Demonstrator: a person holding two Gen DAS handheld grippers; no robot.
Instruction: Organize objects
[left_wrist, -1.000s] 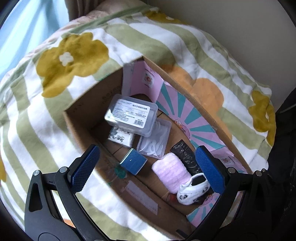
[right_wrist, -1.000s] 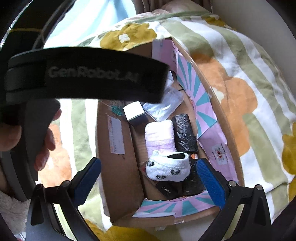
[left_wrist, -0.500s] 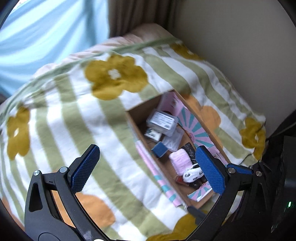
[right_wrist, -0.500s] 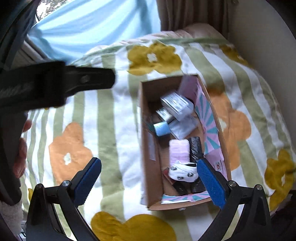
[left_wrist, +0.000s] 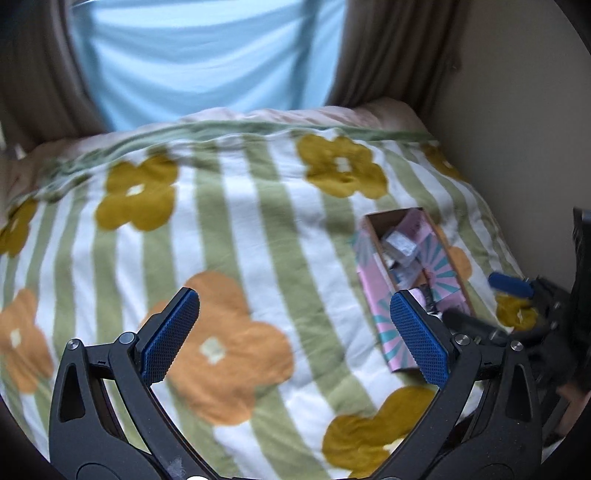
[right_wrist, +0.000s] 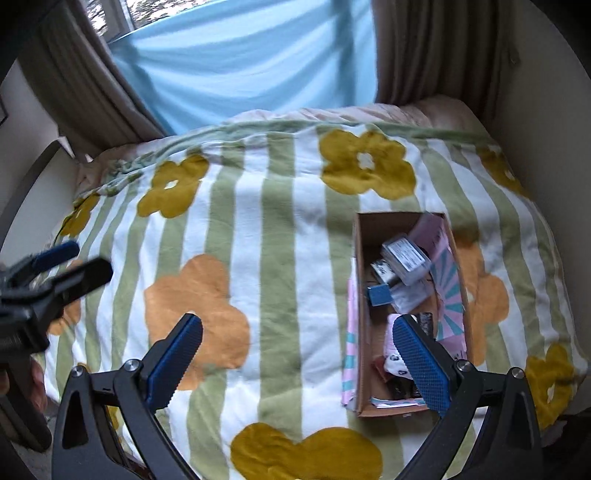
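A cardboard box (right_wrist: 358, 258) with pink and teal flaps lies on the right side of the bed; it also shows in the left wrist view (left_wrist: 376, 295). Inside are a clear plastic case (right_wrist: 406, 256), a blue block (right_wrist: 380, 295), a clear bag (right_wrist: 413, 299), a pink roll (right_wrist: 391, 334), a panda sock (right_wrist: 395, 363) and a black item (right_wrist: 426, 319). My left gripper (left_wrist: 295, 336) is open and empty, high above the blanket left of the box. My right gripper (right_wrist: 297, 358) is open and empty, high above the bed, its right finger over the box.
A striped flower blanket (right_wrist: 258, 240) covers the bed. A light blue curtain (right_wrist: 240, 55) and brown drapes (right_wrist: 424, 48) hang behind. A wall (left_wrist: 517, 110) runs along the right. The other gripper shows at each view's edge: the left (right_wrist: 48, 273), the right (left_wrist: 517, 291).
Both grippers have pulled up and back from the box, which now looks small. The left one has swung left over the blanket. Both stay open and empty.
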